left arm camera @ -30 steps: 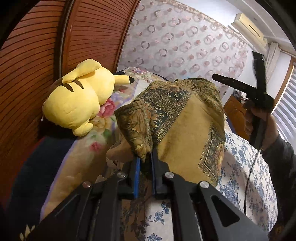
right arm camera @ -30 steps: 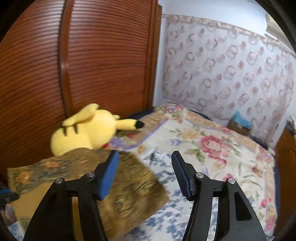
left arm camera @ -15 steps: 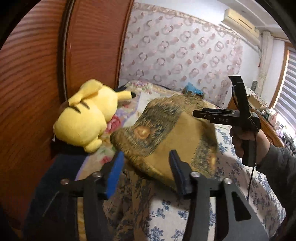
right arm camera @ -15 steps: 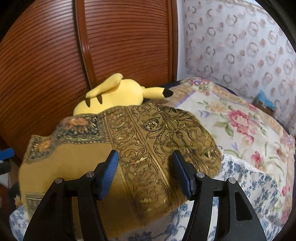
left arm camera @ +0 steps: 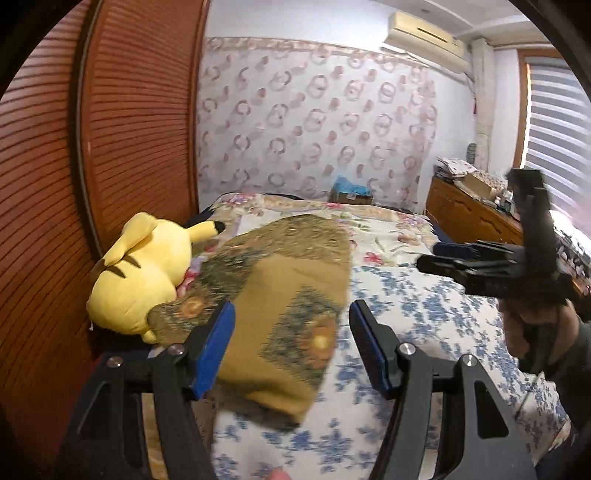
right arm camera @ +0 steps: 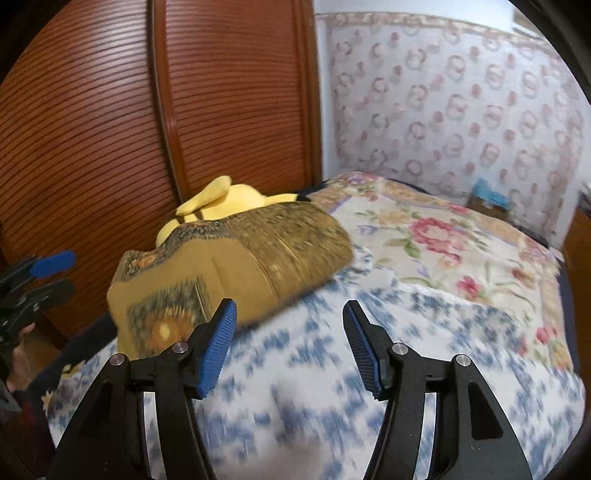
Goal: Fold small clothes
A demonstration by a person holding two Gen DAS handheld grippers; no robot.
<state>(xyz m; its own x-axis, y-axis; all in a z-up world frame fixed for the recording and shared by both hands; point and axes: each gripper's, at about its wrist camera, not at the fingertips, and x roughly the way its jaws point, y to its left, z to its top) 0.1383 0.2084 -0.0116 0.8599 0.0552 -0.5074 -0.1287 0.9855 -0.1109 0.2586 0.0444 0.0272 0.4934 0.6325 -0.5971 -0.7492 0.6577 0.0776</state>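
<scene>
Mustard-gold patterned cloth (left arm camera: 280,295) lies folded over on the bed (left arm camera: 406,317), on its blue-flowered cover, with its far edge just beside the yellow plush toy (left arm camera: 140,273). We hold our left gripper (left arm camera: 291,339) tilted down toward the near part of the cloth; its jaws stand released and apart, with the cloth showing between the blue pads but neither pad pressing on it. From the right wrist view, our right gripper (right arm camera: 288,343) also points down at the bed, jaws released with nothing between them, only the blurred blue-flowered cover; the cloth (right arm camera: 229,258) sits just left of and beyond its left pad. In the left wrist view the right gripper (left arm camera: 491,266) hangs out over the bed's right side, gripped by our right hand (left arm camera: 535,325) in a dark sleeve.

Beyond the blue-flowered cover the bed carries a rose-patterned quilt (right arm camera: 436,236). A reddish slatted wooden wardrobe (left arm camera: 122,140) stands along the bed's left side, and a curtain with ring motifs (left arm camera: 317,125) hangs behind it. An air conditioner (left arm camera: 424,33) is mounted high on the wall, and a wooden dresser (left arm camera: 469,210) with clutter on top stands near window blinds (left arm camera: 554,122).
</scene>
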